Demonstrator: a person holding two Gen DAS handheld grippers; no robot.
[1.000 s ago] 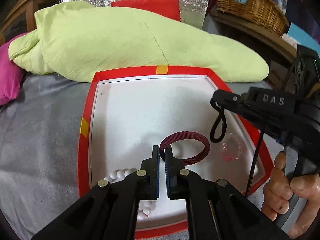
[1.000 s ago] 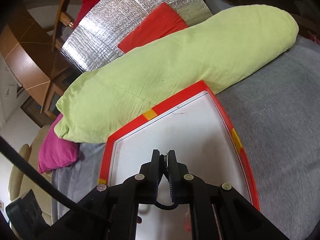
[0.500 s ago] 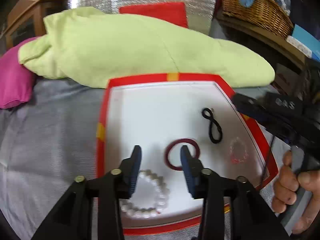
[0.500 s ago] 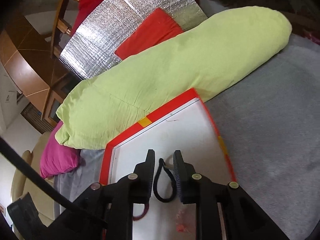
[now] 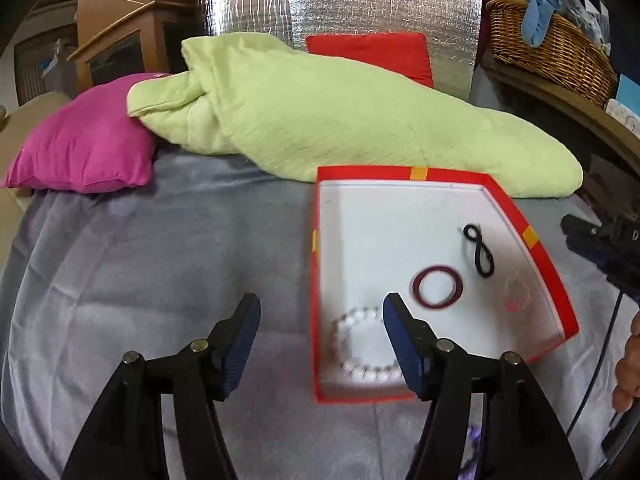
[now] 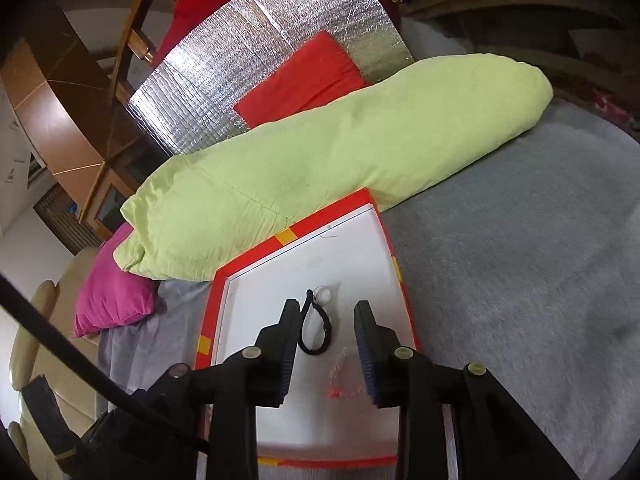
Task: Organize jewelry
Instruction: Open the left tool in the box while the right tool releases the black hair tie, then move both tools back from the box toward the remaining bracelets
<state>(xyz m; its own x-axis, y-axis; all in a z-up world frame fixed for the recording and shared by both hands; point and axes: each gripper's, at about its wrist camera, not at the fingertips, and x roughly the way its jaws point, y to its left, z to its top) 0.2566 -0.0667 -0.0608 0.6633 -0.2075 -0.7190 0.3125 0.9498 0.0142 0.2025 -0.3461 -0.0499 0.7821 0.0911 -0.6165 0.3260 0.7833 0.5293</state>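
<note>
A red-rimmed white tray (image 5: 372, 172) lies on the grey bedspread. In it rest a maroon ring bracelet (image 5: 437, 287), a black cord loop (image 5: 478, 250), a white pearl bracelet (image 5: 360, 344) and a faint clear-pink bead bracelet (image 5: 518, 294). My left gripper (image 5: 320, 312) hovers over the tray's left rim; its jaws are opening and hold nothing. My right gripper (image 6: 327, 312) hangs above the tray (image 6: 332, 212) with jaws opening. Between its fingers the black cord (image 6: 316, 328) lies untouched on the tray floor, next to a small clear ring (image 6: 323, 294) and the pink bead bracelet (image 6: 344, 376).
A long pale green pillow (image 5: 340, 112) lies behind the tray, with a magenta cushion (image 5: 84, 152) to the left and a red cushion (image 5: 368, 50) against a silver foil panel. A wicker basket (image 5: 548, 36) stands on a shelf at the right. A hand (image 5: 628, 368) shows at the right edge.
The left gripper opened off the maroon ring and the right gripper opened off the black cord. Both pulled back and up; the left one swung left of the tray.
</note>
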